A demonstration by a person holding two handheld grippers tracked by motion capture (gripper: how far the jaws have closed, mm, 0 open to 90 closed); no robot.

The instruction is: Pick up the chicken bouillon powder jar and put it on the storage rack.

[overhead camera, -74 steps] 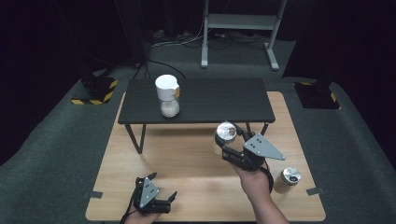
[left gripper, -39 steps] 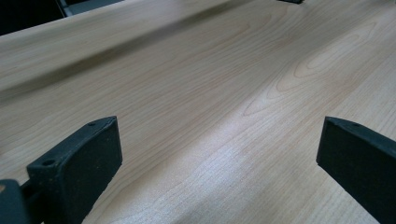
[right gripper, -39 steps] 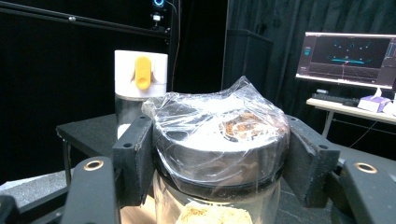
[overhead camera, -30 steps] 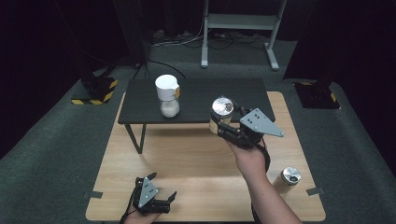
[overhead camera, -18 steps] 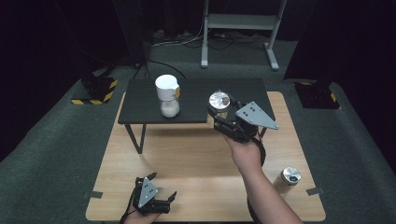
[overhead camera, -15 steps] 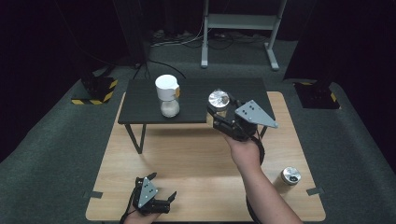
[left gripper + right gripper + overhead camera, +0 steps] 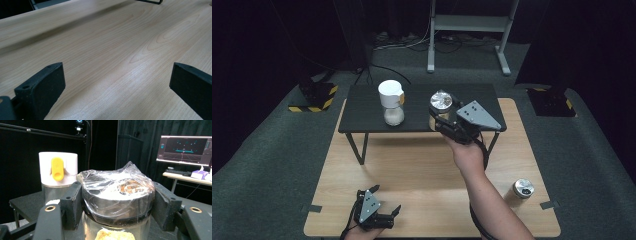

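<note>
Since the earliest frame the right gripper (image 7: 443, 116) has carried its glass jar (image 7: 440, 107) from above the wooden table (image 7: 412, 170) forward to the front edge of the small black table (image 7: 362, 112), and it now holds the jar just above that dark top; the left gripper (image 7: 384, 212) has kept its place at the near edge of the wooden table, its jaws standing wide apart with nothing between them. The right jaws press on both sides of the jar's metal lid (image 7: 117, 195), which is wrapped in clear plastic film, and pale crumbly stuff shows through the glass below. There are three jars in all: the held one, a white-capped jar (image 7: 391, 102) with a yellow tab holding pale grains on the black table, and a silver-lidded jar (image 7: 522, 189) on the wooden table's right side.
</note>
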